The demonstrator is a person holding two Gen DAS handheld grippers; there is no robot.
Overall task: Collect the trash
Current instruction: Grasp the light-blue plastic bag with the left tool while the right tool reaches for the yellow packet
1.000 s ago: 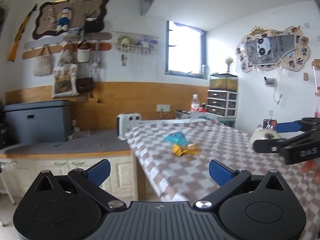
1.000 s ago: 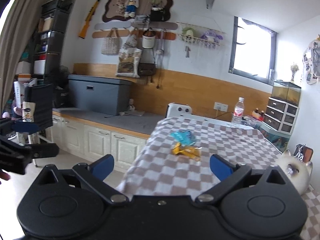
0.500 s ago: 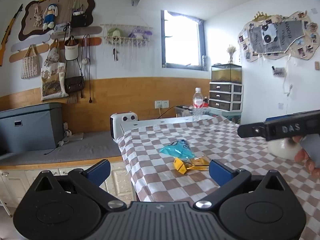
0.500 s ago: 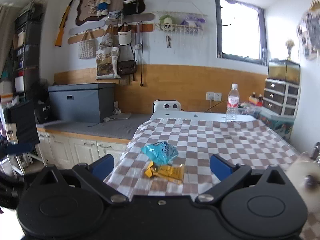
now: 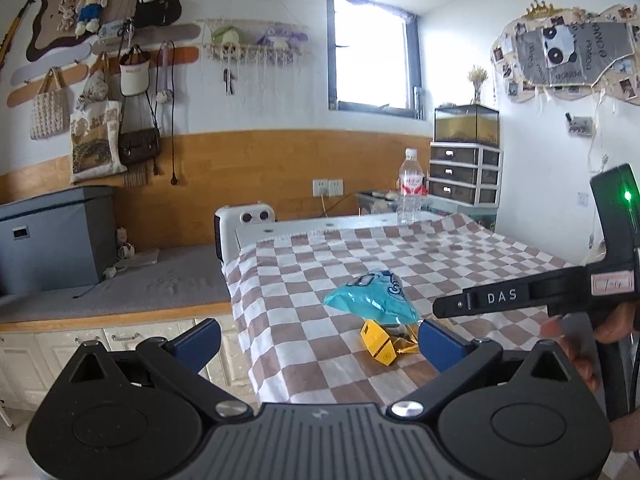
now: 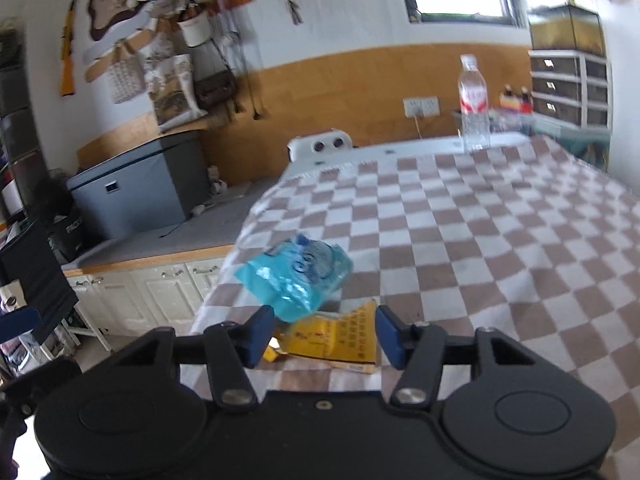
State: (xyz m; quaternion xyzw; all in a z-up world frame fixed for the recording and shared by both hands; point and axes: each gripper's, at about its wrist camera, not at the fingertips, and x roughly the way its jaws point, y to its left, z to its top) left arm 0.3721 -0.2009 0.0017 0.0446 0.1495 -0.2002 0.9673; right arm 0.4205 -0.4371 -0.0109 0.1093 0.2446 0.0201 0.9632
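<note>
The right gripper [image 6: 324,334], jaws closing but not yet clamped, straddles the flat yellow foil wrapper [image 6: 340,340] beside the crumpled blue plastic packet [image 6: 294,276], while the left gripper [image 5: 316,338] waits wide apart.

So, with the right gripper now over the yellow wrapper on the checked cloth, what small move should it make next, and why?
Probably ease the right gripper a little lower and let its closing jaws finish on the yellow wrapper. The wrapper lies flat on the checked cloth between the fingers, not yet pinched. The blue bag partly overlaps it behind, so a low grip should avoid that.
</note>
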